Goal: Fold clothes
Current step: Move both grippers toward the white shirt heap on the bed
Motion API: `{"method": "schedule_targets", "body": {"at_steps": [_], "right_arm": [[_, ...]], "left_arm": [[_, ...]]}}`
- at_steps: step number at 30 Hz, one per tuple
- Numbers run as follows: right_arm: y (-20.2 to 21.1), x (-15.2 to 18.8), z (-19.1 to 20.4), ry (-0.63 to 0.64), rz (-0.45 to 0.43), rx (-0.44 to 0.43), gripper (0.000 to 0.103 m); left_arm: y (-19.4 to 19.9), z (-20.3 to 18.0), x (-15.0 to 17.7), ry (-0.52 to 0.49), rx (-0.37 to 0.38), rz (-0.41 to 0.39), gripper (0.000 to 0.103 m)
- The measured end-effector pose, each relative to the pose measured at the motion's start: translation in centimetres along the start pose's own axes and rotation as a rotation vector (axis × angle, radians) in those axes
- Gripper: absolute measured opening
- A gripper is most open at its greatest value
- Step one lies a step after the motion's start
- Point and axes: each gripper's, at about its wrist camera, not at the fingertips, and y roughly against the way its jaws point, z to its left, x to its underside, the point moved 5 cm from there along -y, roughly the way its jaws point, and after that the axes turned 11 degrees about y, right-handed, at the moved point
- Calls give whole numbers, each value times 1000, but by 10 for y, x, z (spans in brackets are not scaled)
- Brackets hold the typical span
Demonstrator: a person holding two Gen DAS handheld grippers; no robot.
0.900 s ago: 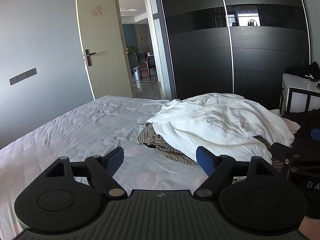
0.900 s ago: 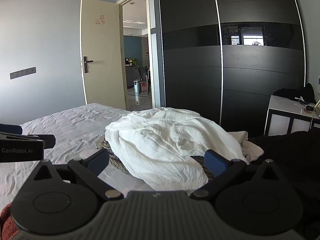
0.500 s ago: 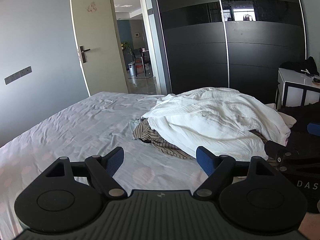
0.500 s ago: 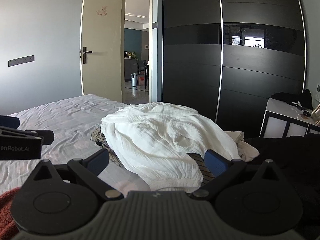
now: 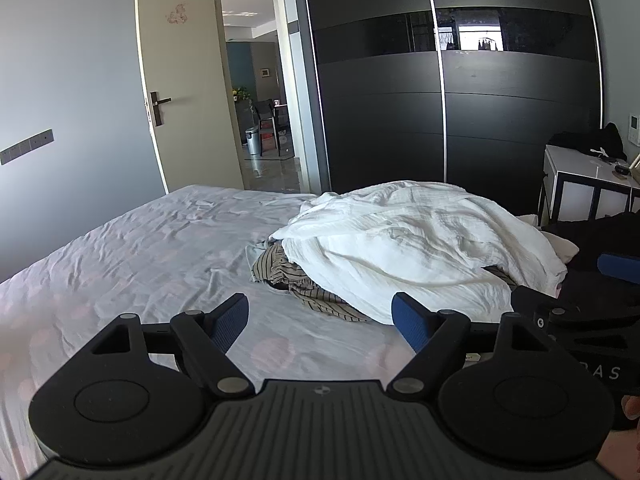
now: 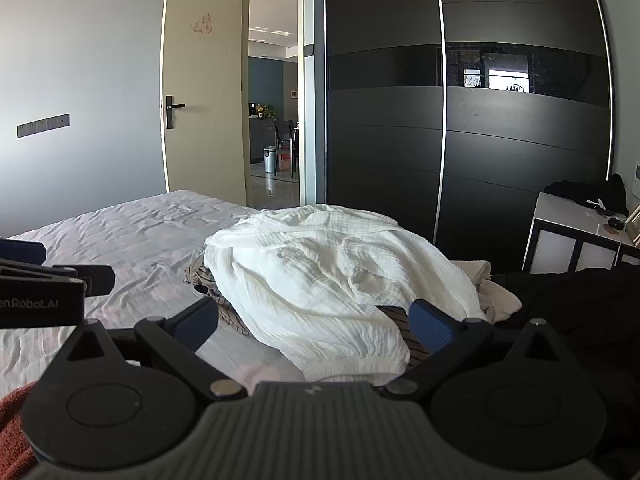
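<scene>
- Left gripper (image 5: pixel 320 316): jaws spread wide, nothing between them, hanging over bare sheet of the bed (image 5: pixel 132 264). Spread matches both earlier frames.
- Right gripper (image 6: pixel 316 320): jaws likewise wide apart and empty. The near hem of the white garment (image 6: pixel 320 280) lies in line with the gap, but neither pad touches it. Spread unchanged.
- White garment: crumpled in a heap on the bed, toward the wardrobe (image 5: pixel 440 100) side. It lies over a striped garment (image 5: pixel 296 280), which shows at the heap's left and near edges. Heap shape is the same as in the earlier frames; the clothes have not been disturbed.
- Left view, change: the heap sits a little larger and further right than half a second ago, and the door (image 5: pixel 180 80) stands nearer the frame's centre. The view has shifted, not the clothes.
- Right view, change: the heap fills more of the frame and its hem now reaches down to the gripper body; the door has moved rightward in frame.
- Dark cloth (image 6: pixel 580 312) lies right of the heap, touching its edge. A red-brown cloth (image 6: pixel 16 432) shows at the lower left corner of the right view.
- Cabinet (image 6: pixel 576 240) beside the wardrobe carries dark items; unchanged.
- Each gripper shows at the edge of the other's view, well apart.
</scene>
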Motion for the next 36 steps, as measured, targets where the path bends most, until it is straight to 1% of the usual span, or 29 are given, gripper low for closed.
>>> {"method": "schedule_targets", "body": {"at_steps": [4,8,11,21,36], "right_arm": [[0,0,-1,-6,8,-2,102],[-1,0,-3,-40,5,-15,102],[0,0,-4,-35,5,1,102],[-2,3,-3,-44,37,-17,102],[-3,4,1,-22,47,-15,102]], "left_arm": [[-1,-2,2,-9,7,12,91],[-2,-3,4,-21,1,20,91],[-3,-4,6,-30,5,28,91],[-7,-6,12,-46,12,63,91],[-8,-7,15,-51,11,91,91]]}}
